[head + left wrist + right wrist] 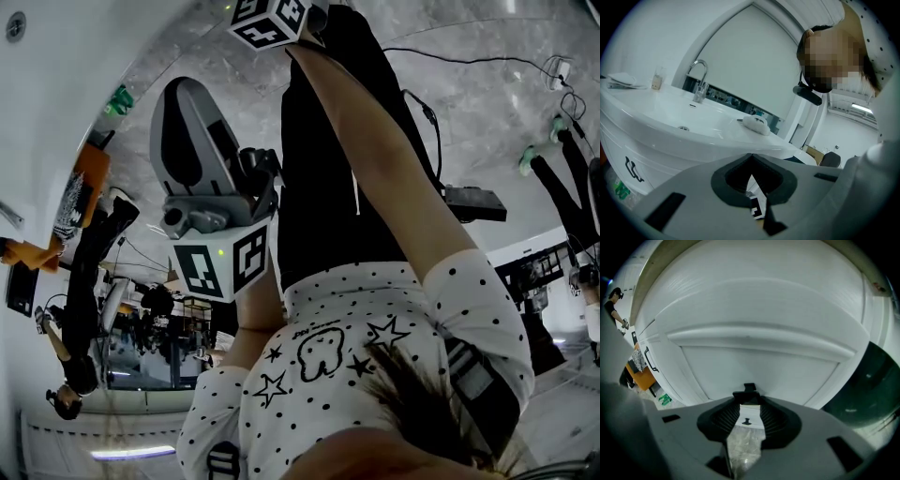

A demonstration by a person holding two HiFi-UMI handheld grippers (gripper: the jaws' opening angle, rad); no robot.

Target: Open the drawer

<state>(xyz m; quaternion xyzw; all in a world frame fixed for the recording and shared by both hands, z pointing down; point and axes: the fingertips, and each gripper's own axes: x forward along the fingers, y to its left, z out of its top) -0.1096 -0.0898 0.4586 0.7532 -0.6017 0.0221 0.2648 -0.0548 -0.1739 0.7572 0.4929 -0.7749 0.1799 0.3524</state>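
Observation:
In the right gripper view a white drawer front (759, 362) with a raised moulding fills the frame. Its small black handle (749, 389) sits right at the tips of my right gripper (748, 397), and the ribbed pads close on it from both sides. In the head view only that gripper's marker cube (272, 19) shows, at the end of the outstretched right arm. My left gripper (187, 89) is held up at the left, away from the drawer. In its own view the left gripper (751, 157) has its tips together with nothing between them.
A white washbasin (670, 117) with a chrome tap (699, 79) and a white object (756, 124) on the counter faces the left gripper. A neighbouring cabinet door carries a black bar handle (649, 359). Dark floor (867, 385) lies right of the drawer. Other people (80, 281) stand further off.

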